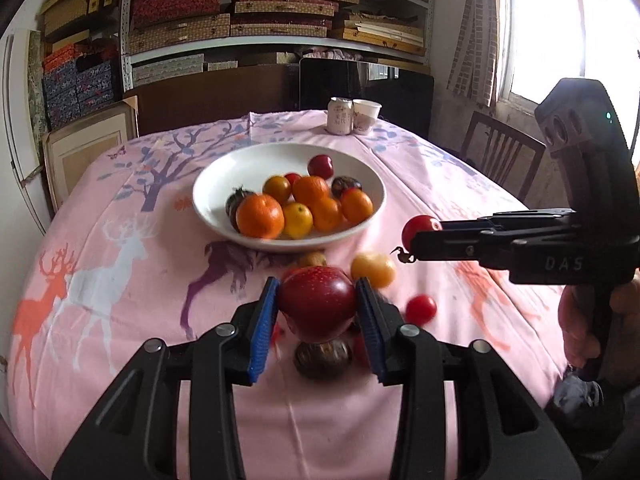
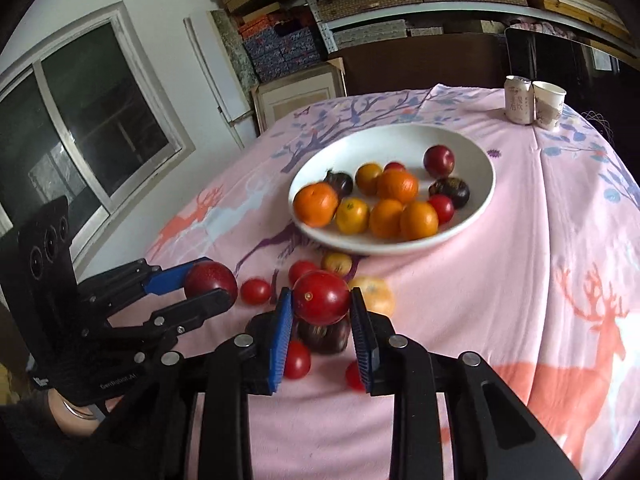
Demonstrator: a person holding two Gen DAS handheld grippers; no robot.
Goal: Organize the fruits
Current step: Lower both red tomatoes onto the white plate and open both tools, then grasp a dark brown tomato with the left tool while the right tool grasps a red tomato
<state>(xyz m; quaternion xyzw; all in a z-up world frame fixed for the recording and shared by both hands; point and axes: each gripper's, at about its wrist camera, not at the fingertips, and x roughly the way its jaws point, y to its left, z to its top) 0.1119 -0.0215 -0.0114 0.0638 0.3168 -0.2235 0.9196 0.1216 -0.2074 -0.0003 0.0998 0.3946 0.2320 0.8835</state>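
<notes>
Oranges (image 1: 260,216), tomatoes heaped in white bowl (image 1: 216,208) (others loose nearby).

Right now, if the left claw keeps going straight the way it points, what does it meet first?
The left claw, shut on the dark red plum, points at the white bowl. Its near rim and the oranges come first, probably; height is unclear.

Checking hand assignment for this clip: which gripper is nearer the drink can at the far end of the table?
Right, though only slightly, judging by both views. The right gripper, holding a red tomato, sits on the can's side. The left gripper, holding a dark red plum, is farther across, with the bowl between.
</notes>
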